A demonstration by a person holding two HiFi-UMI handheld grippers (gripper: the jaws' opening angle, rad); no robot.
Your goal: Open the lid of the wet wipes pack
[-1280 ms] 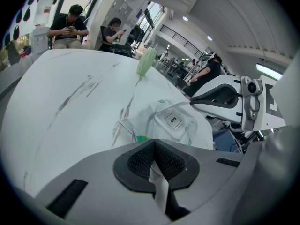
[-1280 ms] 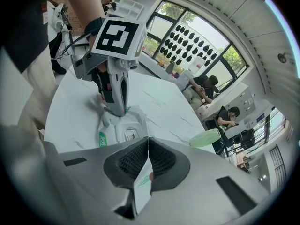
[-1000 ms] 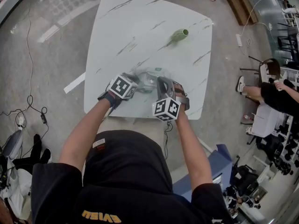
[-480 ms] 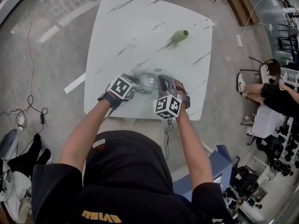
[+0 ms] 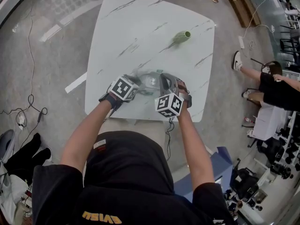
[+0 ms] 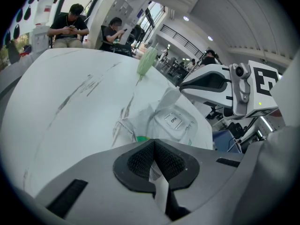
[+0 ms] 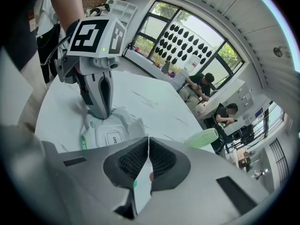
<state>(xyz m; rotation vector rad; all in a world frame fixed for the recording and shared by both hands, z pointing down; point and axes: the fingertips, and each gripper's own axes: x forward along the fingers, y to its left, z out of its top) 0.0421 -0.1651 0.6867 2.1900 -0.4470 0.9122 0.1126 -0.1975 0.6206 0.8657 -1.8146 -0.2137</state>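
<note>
The wet wipes pack (image 5: 150, 81) lies near the table's front edge, white with a green stripe. Its lid flap marked OPEN (image 6: 173, 121) lies flat on top, also seen in the right gripper view (image 7: 112, 138). My left gripper (image 5: 138, 80) (image 6: 153, 142) is shut on a white edge of the wrapper at the pack's left end. My right gripper (image 5: 162, 78) (image 7: 148, 139) is shut on the wrapper's opposite edge, which stands pulled up (image 6: 169, 95). Each gripper shows in the other's view: the right gripper (image 6: 182, 87), the left gripper (image 7: 101, 114).
A green bottle (image 5: 180, 35) lies on its side farther back on the white marbled table (image 5: 140, 27). People sit at tables behind (image 6: 68, 27). A seated person's leg (image 5: 248, 74) and chairs are off the table's right side. Cables run over the floor at left (image 5: 30, 97).
Both grippers and the pack have kept their places. Only the seated person's leg at the right of the head view has shifted upward.
</note>
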